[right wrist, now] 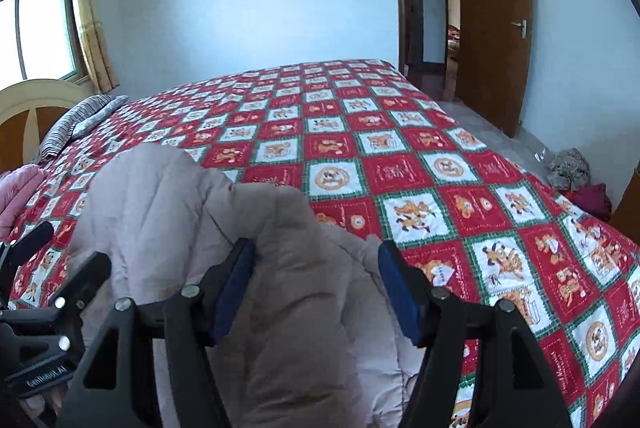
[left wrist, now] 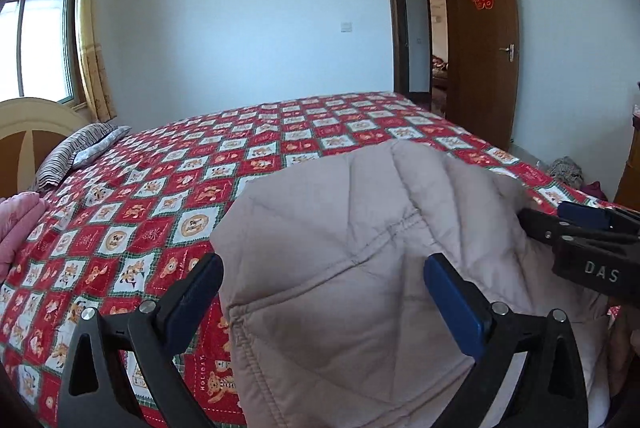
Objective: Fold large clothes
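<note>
A beige quilted padded coat (left wrist: 360, 248) lies bunched at the near edge of the bed; it also shows in the right wrist view (right wrist: 192, 212). My left gripper (left wrist: 324, 276) is open, its blue-padded fingers wide apart on either side of the coat's hemmed edge. My right gripper (right wrist: 316, 264) is open too, its fingers straddling a raised fold of the coat without pinching it. The right gripper shows from the side in the left wrist view (left wrist: 524, 216), at the coat's right edge. Part of the left gripper's body (right wrist: 44, 292) shows at the left of the right wrist view.
The bed carries a red and white cartoon-print quilt (left wrist: 168, 188). A striped pillow (left wrist: 76, 152) lies by the headboard, and pink fabric (left wrist: 16, 224) at the left edge. A clothes heap (right wrist: 572, 168) lies on the floor right. A brown door (left wrist: 484, 40) stands open.
</note>
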A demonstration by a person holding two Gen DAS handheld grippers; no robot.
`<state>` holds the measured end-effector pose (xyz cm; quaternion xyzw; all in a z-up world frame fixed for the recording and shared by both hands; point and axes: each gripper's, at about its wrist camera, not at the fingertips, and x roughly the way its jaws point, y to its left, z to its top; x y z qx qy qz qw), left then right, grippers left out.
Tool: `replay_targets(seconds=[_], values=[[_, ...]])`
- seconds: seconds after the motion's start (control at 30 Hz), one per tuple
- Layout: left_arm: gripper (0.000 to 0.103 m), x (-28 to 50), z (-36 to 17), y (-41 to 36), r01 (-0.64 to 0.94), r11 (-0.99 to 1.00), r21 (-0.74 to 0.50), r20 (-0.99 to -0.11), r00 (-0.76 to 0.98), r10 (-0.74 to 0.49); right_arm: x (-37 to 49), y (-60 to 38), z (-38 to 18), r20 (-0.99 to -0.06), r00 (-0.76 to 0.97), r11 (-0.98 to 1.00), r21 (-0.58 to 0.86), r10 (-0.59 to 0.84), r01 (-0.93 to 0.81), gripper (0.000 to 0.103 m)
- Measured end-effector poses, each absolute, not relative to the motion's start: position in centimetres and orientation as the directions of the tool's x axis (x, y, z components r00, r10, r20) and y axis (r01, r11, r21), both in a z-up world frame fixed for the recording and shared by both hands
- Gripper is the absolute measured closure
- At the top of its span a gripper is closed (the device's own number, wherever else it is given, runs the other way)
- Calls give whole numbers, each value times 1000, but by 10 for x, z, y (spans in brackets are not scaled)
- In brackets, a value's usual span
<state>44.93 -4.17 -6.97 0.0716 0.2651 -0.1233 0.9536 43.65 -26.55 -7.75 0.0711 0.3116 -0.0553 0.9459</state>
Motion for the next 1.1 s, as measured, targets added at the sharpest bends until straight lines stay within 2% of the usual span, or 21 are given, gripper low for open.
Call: replay_targets(seconds=[0.1,0.3,1.1], values=[[1,464,-88,-46,298,954,28,-584,779,-227,438,-277,-95,-623,781,977,139,-43,164,31],[1,471,-103,-48,304,952,-41,-603,752,-266,445,-288,-119,-652,758,969,172,-23,177,25],[1,479,-127,-57,298,953,-50,-641,723,-260,453,-293,-145,-700,714,959,201,-3,201,21]])
